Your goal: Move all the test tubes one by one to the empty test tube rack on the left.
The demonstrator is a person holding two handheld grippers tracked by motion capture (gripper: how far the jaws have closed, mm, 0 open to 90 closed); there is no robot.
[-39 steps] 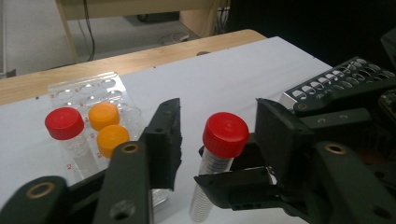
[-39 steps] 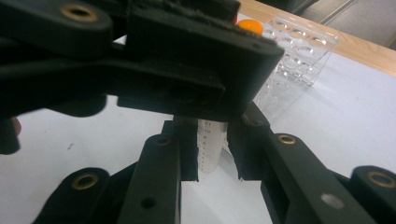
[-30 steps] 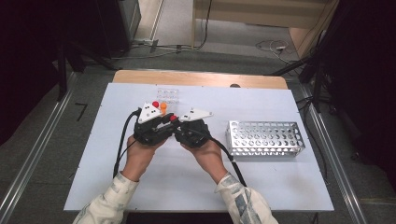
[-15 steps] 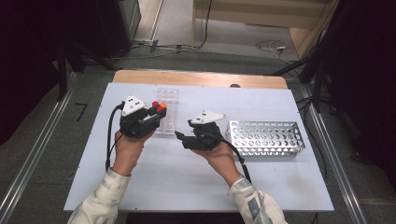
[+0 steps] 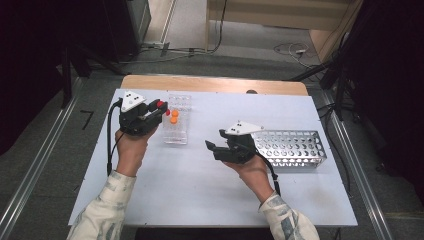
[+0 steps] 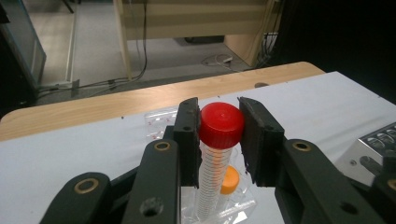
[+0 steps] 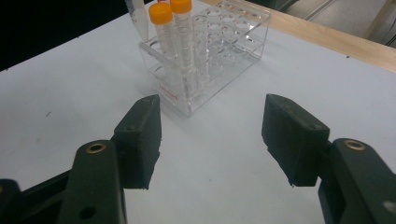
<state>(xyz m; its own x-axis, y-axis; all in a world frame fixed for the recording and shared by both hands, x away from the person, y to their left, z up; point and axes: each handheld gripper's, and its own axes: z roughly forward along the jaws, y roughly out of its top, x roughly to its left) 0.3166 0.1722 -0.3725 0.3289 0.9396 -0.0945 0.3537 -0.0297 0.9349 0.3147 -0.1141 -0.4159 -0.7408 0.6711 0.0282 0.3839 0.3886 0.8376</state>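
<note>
Red-capped tube upright in the left gripper, above the clear rack

The left gripper (image 6: pixel 218 140) was clamped on the red-capped tube (image 6: pixel 221 125), its long axis vertical, just over the clear rack (image 5: pixel 177 122); the right gripper (image 7: pixel 210 135), jaws just sprung apart and empty, sat farther off near the metal rack (image 5: pixel 291 148)

sleeves (image 5: pixel 110 210): pale, patterned | grippers (image 5: pixel 142 117): black — grey plates, black cables, brass rivets

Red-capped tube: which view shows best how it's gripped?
The left gripper view: the red-capped tube stands upright with the left gripper pinching its cap between both pads. The high view gives just a red dot at the jaws. The right gripper view catches a clear tube tip beside the clear rack.
</note>
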